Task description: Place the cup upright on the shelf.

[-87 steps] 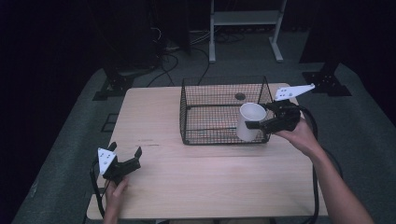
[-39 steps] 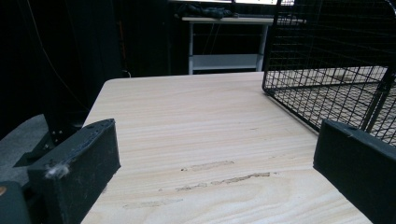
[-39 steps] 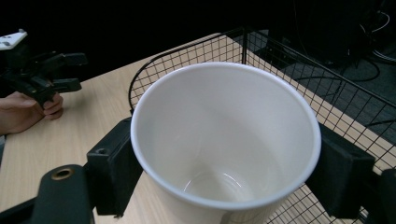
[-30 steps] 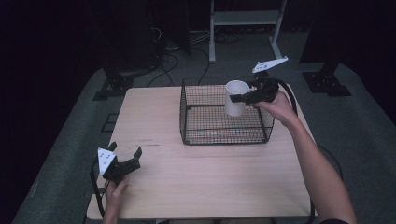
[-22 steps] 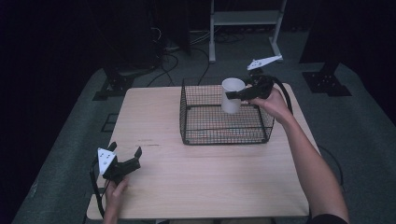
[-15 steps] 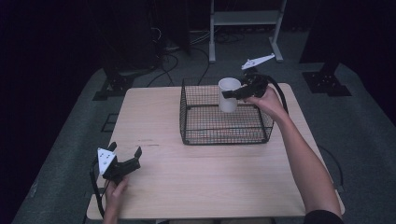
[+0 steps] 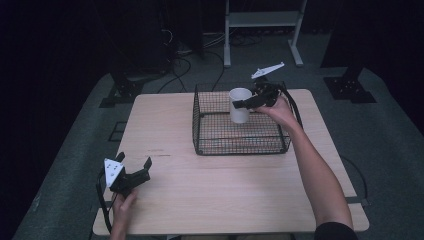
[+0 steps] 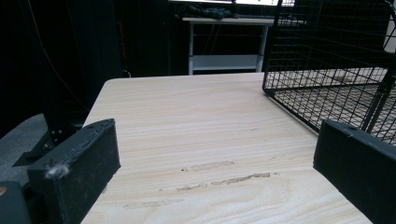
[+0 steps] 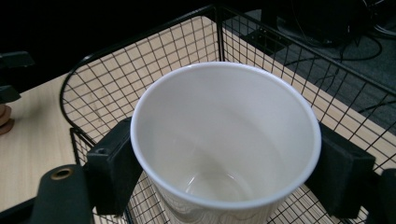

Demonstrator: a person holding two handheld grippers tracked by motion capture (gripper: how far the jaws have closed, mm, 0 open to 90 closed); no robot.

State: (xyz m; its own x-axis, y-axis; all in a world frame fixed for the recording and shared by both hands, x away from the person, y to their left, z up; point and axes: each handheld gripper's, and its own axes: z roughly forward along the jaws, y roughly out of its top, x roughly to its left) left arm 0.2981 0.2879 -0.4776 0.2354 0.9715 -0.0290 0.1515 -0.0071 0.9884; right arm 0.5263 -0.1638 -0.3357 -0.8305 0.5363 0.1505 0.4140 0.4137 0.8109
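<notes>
A white paper cup (image 7: 240, 104) hangs upright over the black wire basket (image 7: 210, 145) on the table's far half. My right gripper (image 7: 245, 104) is shut on the cup, one black jaw on each side just under the rim. From above in the right gripper view the cup (image 9: 224, 140) is empty, with basket mesh (image 9: 107, 93) under it. My left gripper (image 7: 136, 172) rests open at the table's near left, held by a hand. In the left gripper view its fingers (image 8: 79, 163) stand wide apart over bare wood, nothing between them.
The wooden table (image 7: 225, 200) has free room in front of the basket and to its left. A white metal stand (image 7: 260, 20) and cables sit on the dark floor behind the table. The basket's near corner (image 8: 271, 91) lies ahead of the left gripper.
My right gripper has lifted the cup from the basket's right side and carried it left, over the basket's middle. The left gripper has stayed still.
</notes>
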